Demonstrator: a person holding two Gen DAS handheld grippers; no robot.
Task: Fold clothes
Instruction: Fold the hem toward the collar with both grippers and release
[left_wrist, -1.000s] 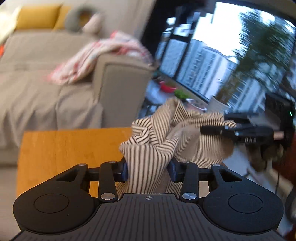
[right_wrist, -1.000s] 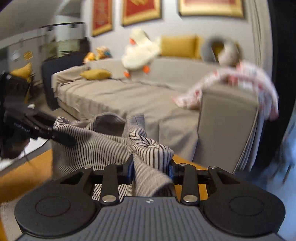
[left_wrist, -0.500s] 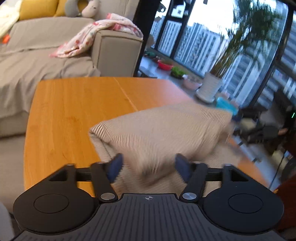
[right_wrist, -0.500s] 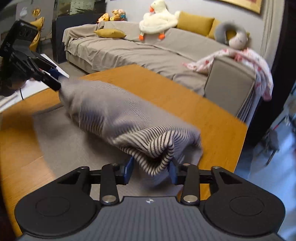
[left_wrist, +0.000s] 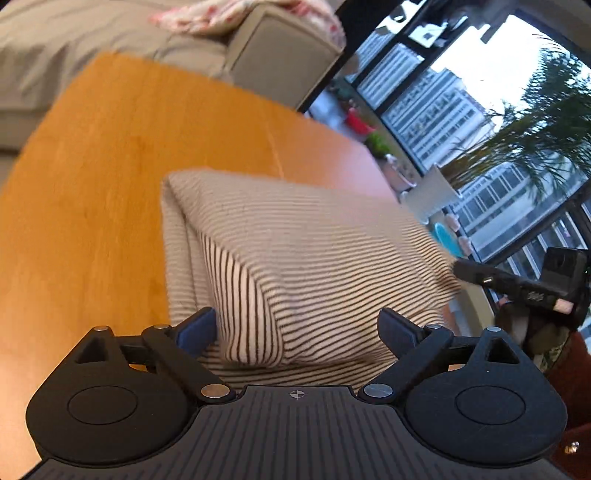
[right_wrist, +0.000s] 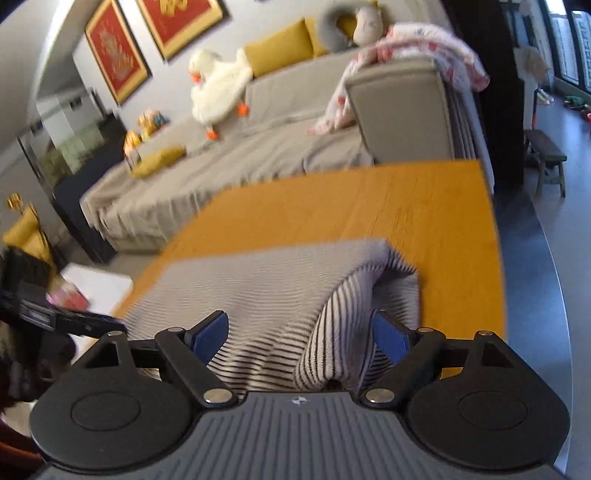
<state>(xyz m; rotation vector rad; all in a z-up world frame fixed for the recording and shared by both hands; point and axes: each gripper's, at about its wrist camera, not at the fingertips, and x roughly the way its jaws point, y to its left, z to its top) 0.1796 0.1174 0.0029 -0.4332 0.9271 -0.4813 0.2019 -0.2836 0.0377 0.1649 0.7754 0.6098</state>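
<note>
A black-and-white striped garment (left_wrist: 295, 258) lies folded over on the orange wooden table (left_wrist: 92, 184). My left gripper (left_wrist: 297, 328) is open, its blue pads on either side of the garment's near corner without gripping it. In the right wrist view the same garment (right_wrist: 258, 291) lies on the table (right_wrist: 406, 203). My right gripper (right_wrist: 301, 332) is open too, with a raised fold of the cloth between its spread fingers. The right gripper (left_wrist: 517, 284) shows at the garment's far right edge in the left wrist view, and the left gripper (right_wrist: 66, 317) shows at the left of the right wrist view.
A grey sofa (right_wrist: 295, 147) stands beyond the table, with a pink patterned blanket (right_wrist: 406, 48) over its arm, yellow cushions and a white plush duck (right_wrist: 218, 88). Large windows and a potted palm (left_wrist: 517, 129) are to the right. A small dark stool (right_wrist: 546, 155) stands on the floor.
Both grippers carried the striped garment down from the air onto the table, folding it over, then opened and let go. The cloth now rests flat on the table.
</note>
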